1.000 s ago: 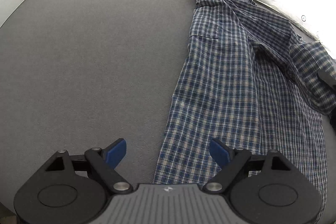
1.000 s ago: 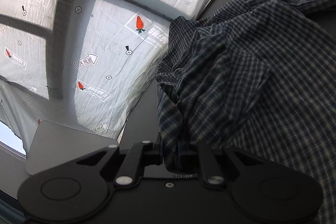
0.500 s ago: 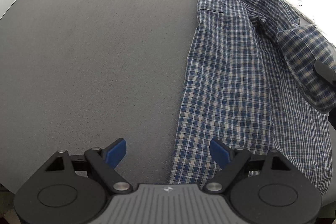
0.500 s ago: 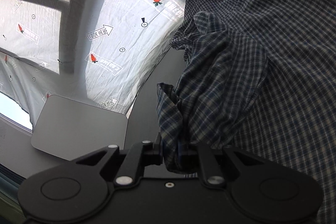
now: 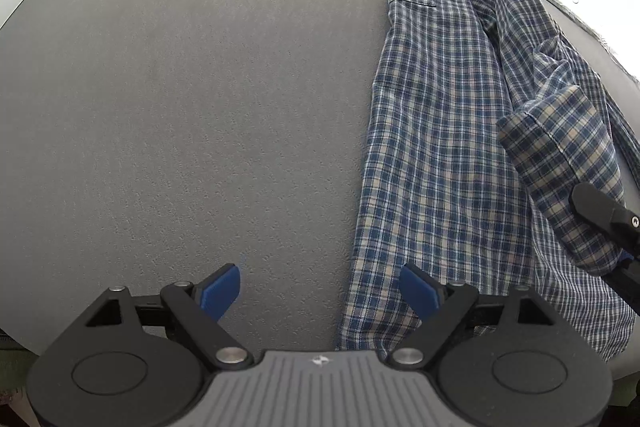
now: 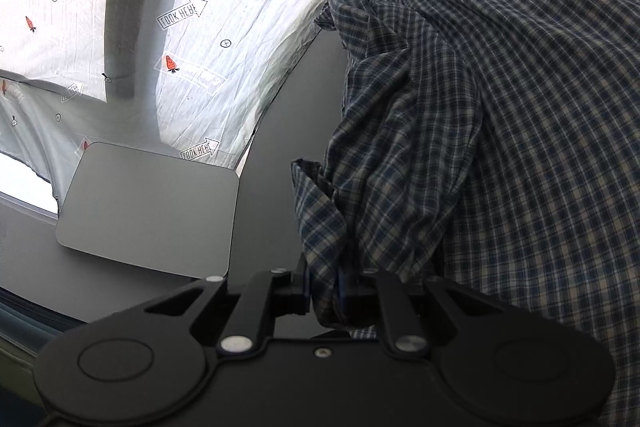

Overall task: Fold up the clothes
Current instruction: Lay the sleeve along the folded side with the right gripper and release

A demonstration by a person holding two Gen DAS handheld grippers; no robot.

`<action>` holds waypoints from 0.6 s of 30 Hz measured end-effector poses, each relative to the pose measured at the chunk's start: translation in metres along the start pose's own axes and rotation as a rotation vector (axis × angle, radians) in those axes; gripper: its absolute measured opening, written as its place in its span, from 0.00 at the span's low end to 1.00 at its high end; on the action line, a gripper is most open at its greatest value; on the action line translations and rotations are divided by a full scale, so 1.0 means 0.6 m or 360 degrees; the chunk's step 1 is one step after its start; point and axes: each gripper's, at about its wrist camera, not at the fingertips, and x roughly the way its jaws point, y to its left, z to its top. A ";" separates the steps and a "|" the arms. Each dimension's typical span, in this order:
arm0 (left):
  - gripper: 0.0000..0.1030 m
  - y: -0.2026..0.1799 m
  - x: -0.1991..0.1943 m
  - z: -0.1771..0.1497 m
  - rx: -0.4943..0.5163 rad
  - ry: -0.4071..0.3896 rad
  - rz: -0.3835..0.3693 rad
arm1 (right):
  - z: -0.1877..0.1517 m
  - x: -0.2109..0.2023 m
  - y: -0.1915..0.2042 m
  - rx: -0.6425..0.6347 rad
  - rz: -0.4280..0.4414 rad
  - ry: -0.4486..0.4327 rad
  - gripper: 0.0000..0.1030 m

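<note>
right gripper [image 6: 323, 287] clamps plaid shirt [image 5: 440, 155] sleeve; left gripper [image 5: 320, 291] spread wide, empty.

The left gripper [image 5: 320, 293], a black two-finger tool with blue pads on a grey ribbed body, points steeply downward with its jaws spread wide and nothing between them. The right gripper [image 6: 324, 293], an all-black two-finger tool, is angled only gently downward, its jaws drawn nearly together and pinching a bunched fold of cloth. In the left wrist view its dark fingertips [image 5: 600, 215] show at the right edge.
</note>
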 end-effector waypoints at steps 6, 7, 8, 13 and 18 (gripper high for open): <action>0.85 -0.008 0.002 -0.014 0.0029 0.0015 -0.0020 | -0.016 -0.005 -0.005 -0.0027 -0.0092 0.0039 0.13; 0.85 -0.009 0.003 -0.018 0.0034 0.0020 -0.0023 | -0.019 -0.005 -0.007 -0.0024 -0.0101 0.0048 0.13; 0.85 -0.010 0.003 -0.022 0.0037 0.0025 -0.0026 | -0.022 -0.006 -0.009 -0.0014 -0.0107 0.0057 0.13; 0.85 -0.018 0.008 -0.029 0.0040 0.0034 -0.0029 | -0.033 -0.001 -0.020 -0.0007 -0.0182 0.0102 0.13; 0.85 -0.016 0.008 -0.030 0.0045 0.0052 -0.0027 | -0.037 0.001 -0.031 0.0015 -0.0203 0.0126 0.13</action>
